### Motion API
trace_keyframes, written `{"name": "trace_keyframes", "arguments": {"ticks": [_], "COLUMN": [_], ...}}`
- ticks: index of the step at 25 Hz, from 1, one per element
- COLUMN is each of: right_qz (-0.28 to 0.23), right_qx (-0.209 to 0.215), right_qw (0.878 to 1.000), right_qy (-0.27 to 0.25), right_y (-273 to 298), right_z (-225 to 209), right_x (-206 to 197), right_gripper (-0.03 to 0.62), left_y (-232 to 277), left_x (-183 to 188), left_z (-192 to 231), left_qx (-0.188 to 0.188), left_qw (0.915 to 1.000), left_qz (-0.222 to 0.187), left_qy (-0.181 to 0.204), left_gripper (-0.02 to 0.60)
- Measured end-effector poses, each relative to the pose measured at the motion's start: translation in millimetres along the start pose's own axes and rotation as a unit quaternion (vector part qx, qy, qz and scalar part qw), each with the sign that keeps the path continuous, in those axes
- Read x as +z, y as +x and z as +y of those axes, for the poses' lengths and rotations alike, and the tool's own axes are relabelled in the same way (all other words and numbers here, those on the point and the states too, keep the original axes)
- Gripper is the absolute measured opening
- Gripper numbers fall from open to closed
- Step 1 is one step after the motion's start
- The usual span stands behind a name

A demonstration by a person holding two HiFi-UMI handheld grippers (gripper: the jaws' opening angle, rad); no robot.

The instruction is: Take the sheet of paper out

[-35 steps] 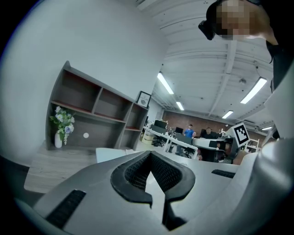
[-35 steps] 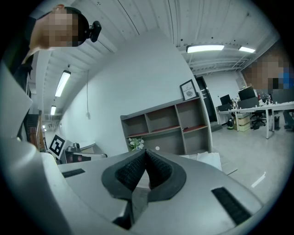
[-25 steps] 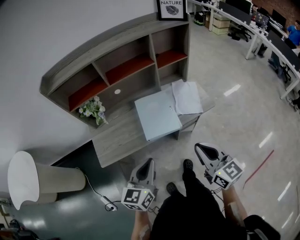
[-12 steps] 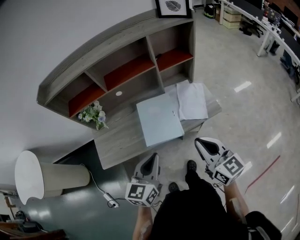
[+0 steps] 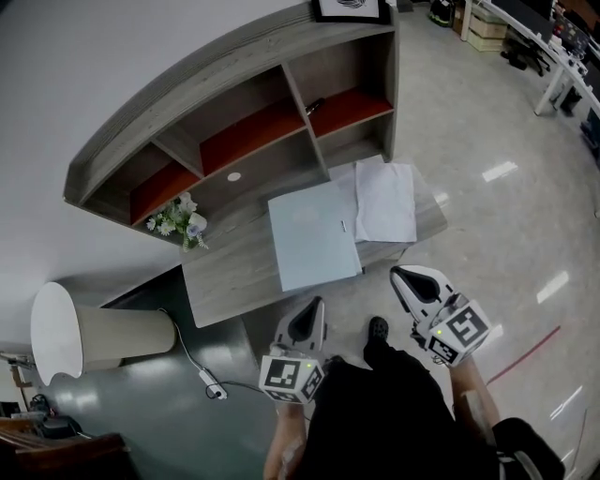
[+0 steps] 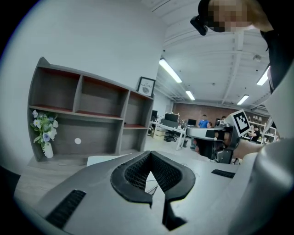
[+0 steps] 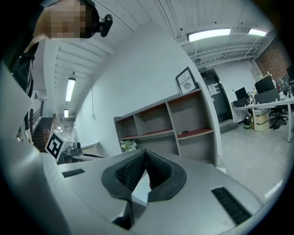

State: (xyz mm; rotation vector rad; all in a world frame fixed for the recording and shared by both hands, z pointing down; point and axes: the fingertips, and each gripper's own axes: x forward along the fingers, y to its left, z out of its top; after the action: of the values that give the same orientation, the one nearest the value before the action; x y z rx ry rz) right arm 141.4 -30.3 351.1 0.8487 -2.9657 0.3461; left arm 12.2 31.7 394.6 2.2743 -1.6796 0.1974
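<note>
White sheet of paper (image 5: 384,200) near desk (image 5: 230,274) edge

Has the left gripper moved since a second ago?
Yes. The left gripper has come forward, closer to the desk's front edge.

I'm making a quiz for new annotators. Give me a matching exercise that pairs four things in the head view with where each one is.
Things:
1. flowers
2. framed picture
3. sheet of paper
4. lampshade

Places:
A. on top of the shelf unit
B. off the desk, to its left
C. at the desk's left end, under the shelves
D. on the desk, right of the pale folder

Pairs: 1-C, 2-A, 3-D, 4-B
</note>
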Motion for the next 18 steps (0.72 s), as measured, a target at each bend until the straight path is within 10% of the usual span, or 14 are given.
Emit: {"name": "trace_keyframes", "arguments": {"ticks": [18], "right_qz": [0.038], "right_qx": [0.019], "right_qw": [0.999], "right_qy": [0.017], "right_y": [13], "right_z": [-13], "right_x": [-33], "right_gripper": [0.012], "left_y": [54], "left_x": [-58], "left_z": [2], "left_qx": [0.001], "left_qw": [0.9958], "left_qz": [0.076], "left_qy": [0.051], "left_gripper": [0.014]}}
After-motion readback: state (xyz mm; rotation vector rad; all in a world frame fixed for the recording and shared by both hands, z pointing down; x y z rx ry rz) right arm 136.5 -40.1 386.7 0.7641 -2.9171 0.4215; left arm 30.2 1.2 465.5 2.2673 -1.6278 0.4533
